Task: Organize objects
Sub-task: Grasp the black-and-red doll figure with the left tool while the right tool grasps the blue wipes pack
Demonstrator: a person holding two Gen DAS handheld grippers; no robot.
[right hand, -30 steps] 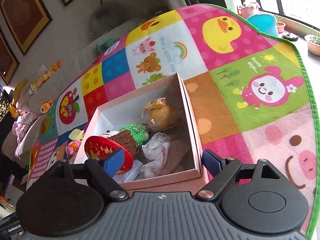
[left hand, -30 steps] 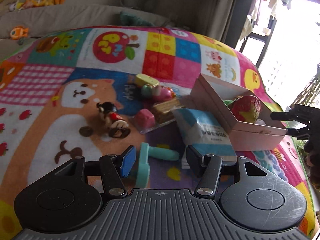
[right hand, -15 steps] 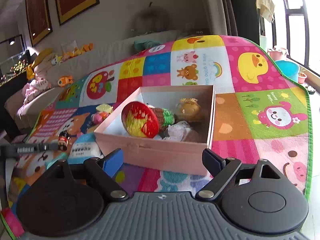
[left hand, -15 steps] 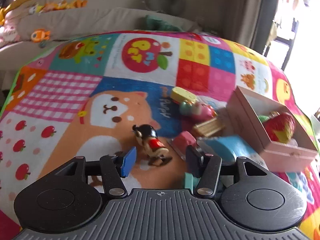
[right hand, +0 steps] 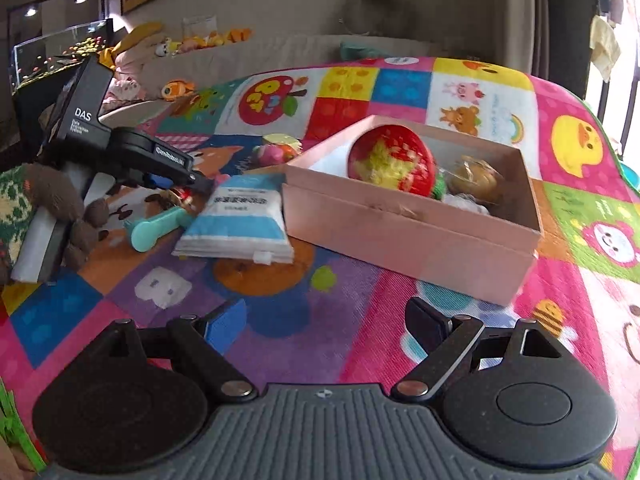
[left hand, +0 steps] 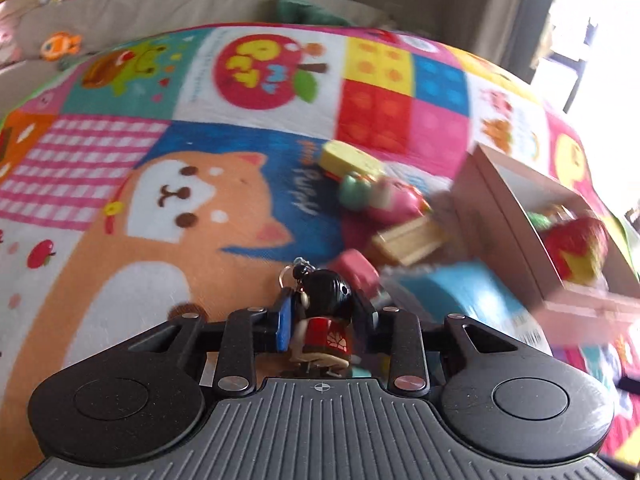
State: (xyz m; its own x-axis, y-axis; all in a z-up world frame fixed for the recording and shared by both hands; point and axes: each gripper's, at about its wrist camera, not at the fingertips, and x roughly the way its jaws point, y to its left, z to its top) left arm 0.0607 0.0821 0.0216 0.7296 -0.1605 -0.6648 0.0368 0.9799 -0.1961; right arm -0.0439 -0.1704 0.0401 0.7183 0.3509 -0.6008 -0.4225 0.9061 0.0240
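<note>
A small doll figure (left hand: 326, 300) with black hair, a red body and a key ring stands on the play mat. My left gripper (left hand: 325, 318) is closing around the doll, and both pads touch its sides. The right wrist view shows the left gripper (right hand: 192, 178) low over the mat at the left. My right gripper (right hand: 324, 324) is open above bare mat, with nothing between its fingers. Ahead of it lies the pink box (right hand: 400, 232), which holds a red and yellow plush strawberry (right hand: 392, 164) and a wrapped golden item (right hand: 476, 178).
A blue and white packet (right hand: 240, 220) and a mint toy (right hand: 156, 228) lie left of the box. Beyond the doll are a yellow piece (left hand: 352, 158), a pink and green toy (left hand: 384, 196), a wooden block (left hand: 412, 240) and a pink block (left hand: 356, 272). A brown fuzzy glove (right hand: 60, 200) holds the left gripper.
The left gripper moved left to the doll and its jaws narrowed onto it. The right gripper drew back from the box and rolled level, so the box now lies farther ahead.
</note>
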